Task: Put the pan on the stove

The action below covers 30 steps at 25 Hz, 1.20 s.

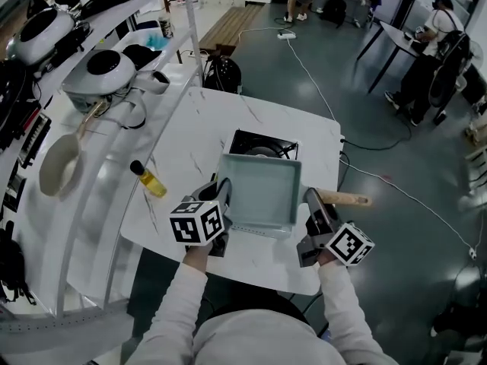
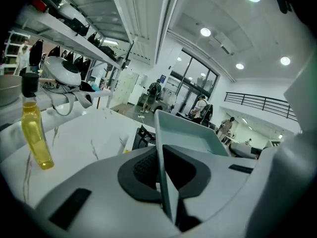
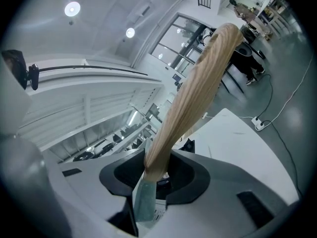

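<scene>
Yellow oil bottle (image 1: pixel 150 179) upright on white table (image 1: pixel 308 139)

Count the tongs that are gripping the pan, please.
2. The left tongs clamp the left rim of the pan; the right tongs clamp its wooden handle. No others are visible.

The stove (image 1: pixel 262 144) sits toward the far middle of the table (image 1: pixel 319 139). The pan (image 1: pixel 260 188) covers the stove's near part. It lies between the left gripper (image 1: pixel 223 192), clamped on its left rim, and the right gripper (image 1: pixel 313 202), clamped on its handle (image 1: pixel 346 199), which sticks out rightward. An oil bottle (image 1: pixel 148 179) stands left of the pan. A shelf (image 1: pixel 114 158) runs along the table's left side.
</scene>
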### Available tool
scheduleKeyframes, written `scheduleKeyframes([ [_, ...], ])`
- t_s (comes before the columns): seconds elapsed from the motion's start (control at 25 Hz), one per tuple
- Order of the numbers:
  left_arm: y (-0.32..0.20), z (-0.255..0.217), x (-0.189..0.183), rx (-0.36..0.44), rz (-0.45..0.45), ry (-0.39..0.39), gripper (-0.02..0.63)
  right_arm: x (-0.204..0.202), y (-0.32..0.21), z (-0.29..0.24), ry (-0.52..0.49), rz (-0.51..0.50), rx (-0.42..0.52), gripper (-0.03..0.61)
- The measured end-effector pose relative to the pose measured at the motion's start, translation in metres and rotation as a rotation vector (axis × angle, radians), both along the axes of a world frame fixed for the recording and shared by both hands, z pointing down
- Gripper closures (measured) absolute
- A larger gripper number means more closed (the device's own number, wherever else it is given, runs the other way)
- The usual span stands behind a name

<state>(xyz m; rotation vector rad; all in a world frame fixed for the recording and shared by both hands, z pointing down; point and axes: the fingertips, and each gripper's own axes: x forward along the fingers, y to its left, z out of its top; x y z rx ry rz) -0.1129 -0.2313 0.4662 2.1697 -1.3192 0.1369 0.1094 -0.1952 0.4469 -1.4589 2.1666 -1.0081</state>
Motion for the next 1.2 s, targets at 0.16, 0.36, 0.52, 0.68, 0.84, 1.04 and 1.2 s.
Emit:
scheduleKeyframes([
  [0.16,-0.025,0.002,0.003,-0.010,-0.008,-0.005,0.586,0.002,-0.028,0.000,-0.017,-0.004,-0.011,0.422],
  [0.36,-0.048,0.008,0.007,-0.026,-0.022,-0.019,0.586,0.003,-0.055,0.004,-0.035,-0.030,-0.010,0.422],
  [0.52,-0.065,0.011,0.010,-0.035,-0.026,-0.031,0.586,0.007,-0.073,0.009,-0.036,-0.033,-0.031,0.422],
  [0.68,-0.078,0.018,0.011,-0.050,-0.026,-0.040,0.586,0.009,-0.087,0.018,-0.042,-0.038,-0.050,0.422],
  [0.84,-0.089,0.023,0.011,-0.059,-0.026,-0.053,0.586,0.007,-0.100,0.024,-0.064,-0.052,-0.052,0.422],
  [1.04,-0.099,0.029,0.014,-0.076,-0.015,-0.078,0.586,0.009,-0.110,0.032,-0.076,-0.051,-0.074,0.422],
  [1.2,-0.102,0.034,0.015,-0.092,-0.011,-0.081,0.586,0.011,-0.113,0.038,-0.075,-0.050,-0.093,0.422],
])
